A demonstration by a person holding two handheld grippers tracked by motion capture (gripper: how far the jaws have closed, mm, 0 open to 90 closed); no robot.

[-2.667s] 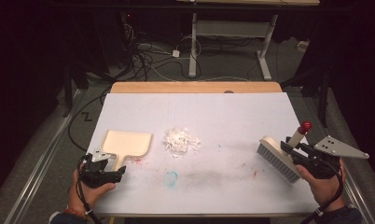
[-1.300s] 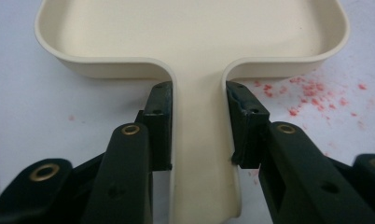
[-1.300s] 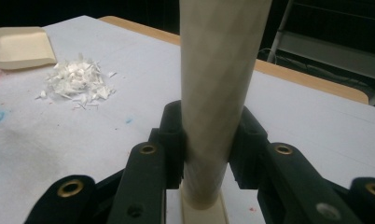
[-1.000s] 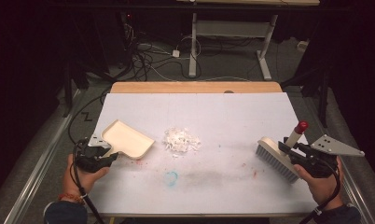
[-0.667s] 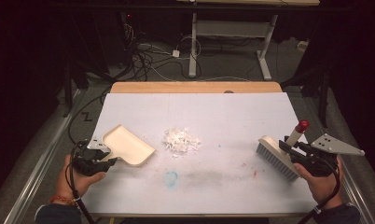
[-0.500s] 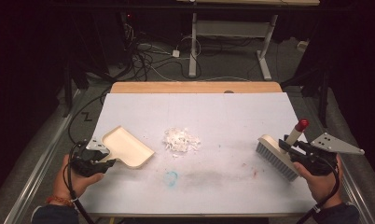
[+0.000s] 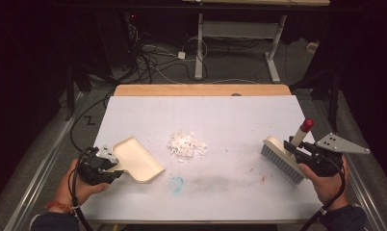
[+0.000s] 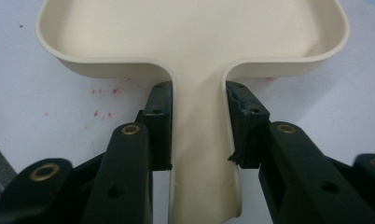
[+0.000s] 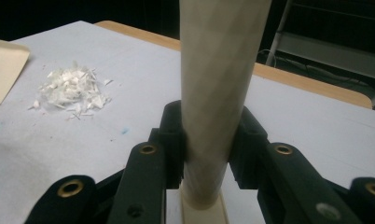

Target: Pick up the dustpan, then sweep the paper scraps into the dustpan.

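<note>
The dustpan (image 7: 136,160) is lying on the left part of the white worktop (image 7: 201,115), its open mouth turned toward the pile of white shreds (image 7: 187,144) that is sitting near the middle. The pan is resting just beside the pile but apart from it, with a bare strip of worktop between them. The left gripper (image 7: 102,166) is pinching the dustpan's flat cream handle; in the left gripper view the jaws are pressing on either edge of that handle (image 8: 199,140), just behind the point where it widens into the tray. Small red specks are dotting the worktop to one side of the handle there.

The brush (image 7: 283,159) is sitting at the right side of the worktop, well apart from the shreds, its bristles pointing down onto the surface and its red-tipped handle (image 7: 301,132) rising up and away from the person. The right gripper (image 7: 307,154) is clamping that handle; in the right gripper view the jaws are closing on the pale round shaft (image 9: 218,93) close to its base, with the shreds (image 9: 71,91) lying farther off at the left. A faint blue mark (image 7: 176,183) is showing on the worktop nearer the person than the pile.
</note>
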